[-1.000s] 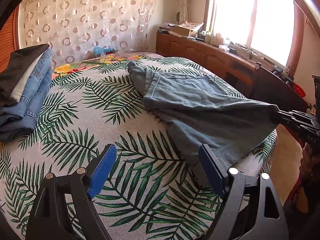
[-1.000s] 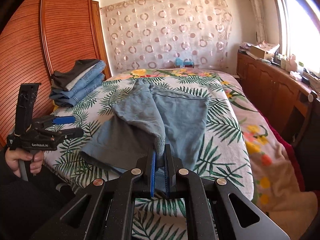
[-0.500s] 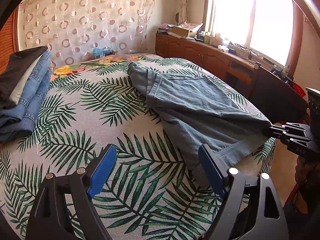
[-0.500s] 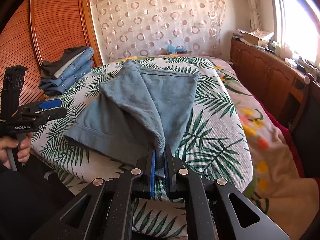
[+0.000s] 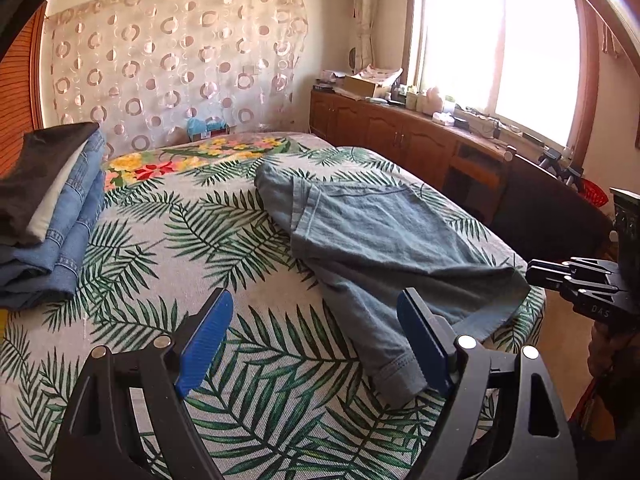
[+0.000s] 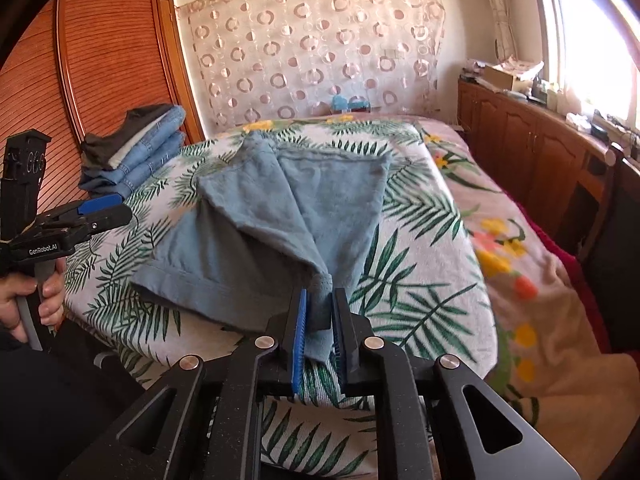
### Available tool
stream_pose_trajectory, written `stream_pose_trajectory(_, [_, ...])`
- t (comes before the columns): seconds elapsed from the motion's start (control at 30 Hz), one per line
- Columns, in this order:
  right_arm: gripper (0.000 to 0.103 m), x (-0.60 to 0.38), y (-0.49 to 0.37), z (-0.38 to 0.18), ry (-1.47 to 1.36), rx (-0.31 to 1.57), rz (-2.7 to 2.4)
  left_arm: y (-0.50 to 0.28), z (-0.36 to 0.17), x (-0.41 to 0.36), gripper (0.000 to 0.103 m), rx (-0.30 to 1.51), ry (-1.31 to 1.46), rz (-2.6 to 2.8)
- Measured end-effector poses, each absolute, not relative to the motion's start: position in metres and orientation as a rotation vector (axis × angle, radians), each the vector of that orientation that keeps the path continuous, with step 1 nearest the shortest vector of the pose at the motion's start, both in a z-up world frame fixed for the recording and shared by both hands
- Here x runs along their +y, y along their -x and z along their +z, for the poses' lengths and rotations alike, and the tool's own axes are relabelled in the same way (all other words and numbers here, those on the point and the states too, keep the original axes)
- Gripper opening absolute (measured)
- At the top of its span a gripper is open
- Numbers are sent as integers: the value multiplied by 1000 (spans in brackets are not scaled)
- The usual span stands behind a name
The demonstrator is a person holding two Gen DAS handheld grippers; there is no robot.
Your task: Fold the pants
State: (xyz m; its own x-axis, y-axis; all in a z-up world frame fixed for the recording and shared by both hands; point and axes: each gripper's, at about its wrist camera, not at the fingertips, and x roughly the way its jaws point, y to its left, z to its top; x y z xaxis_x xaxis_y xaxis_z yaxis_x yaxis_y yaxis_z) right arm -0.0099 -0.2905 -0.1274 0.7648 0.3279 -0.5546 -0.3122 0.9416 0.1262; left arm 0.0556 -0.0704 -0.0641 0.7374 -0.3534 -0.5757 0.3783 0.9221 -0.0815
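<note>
Grey-blue pants (image 5: 372, 240) lie on the leaf-print bed (image 5: 168, 248), waist end far, legs towards me; they also show in the right wrist view (image 6: 280, 216). My right gripper (image 6: 320, 316) is shut on a bunched leg hem at the bed's near edge, and it shows at the right of the left wrist view (image 5: 532, 274). My left gripper (image 5: 316, 340) is open and empty, hovering above the bedspread just left of the other leg hem (image 5: 396, 376). It also shows at the left of the right wrist view (image 6: 104, 208).
A stack of folded jeans and dark clothes (image 5: 48, 216) sits at the bed's left side. A wooden sideboard (image 5: 420, 140) with clutter runs under the window on the right. A wooden wardrobe (image 6: 96, 64) stands at the left. A floral blanket (image 6: 520, 264) covers the bed's right side.
My right gripper has pulled the held hem down and back towards the bed's near edge, flattening the leg. My left gripper has stayed open and has barely moved.
</note>
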Motion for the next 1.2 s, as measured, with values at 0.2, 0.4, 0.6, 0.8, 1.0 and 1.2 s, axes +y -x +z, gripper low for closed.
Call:
stream_pose_trajectory(0.2, [25,-294,16,-109,-10,543,338,-58,-52,-67,85,593,-48,-375])
stream_pose_trajectory(0.4, [37,-283,3,-102,-10,519,354,-61,-48,-60,85,582,-41,-356])
stream_pose_trajectory(0.6, [45,-256,-21,-101,32,527,429,-63,-46,-50,85,570,-27,-329])
stream_pose_trajectory(0.8, [47,-234,-52,-99,50,552,488,-65,-48,-39,85,564,-11,-297])
stream_pose_trajectory(1.0, [48,-220,-80,-97,79,586,526,-67,-51,-28,85,560,16,-273])
stream_pose_trajectory(1.2, [48,-203,-103,-96,128,624,566,-68,-54,-22,85,564,35,-262])
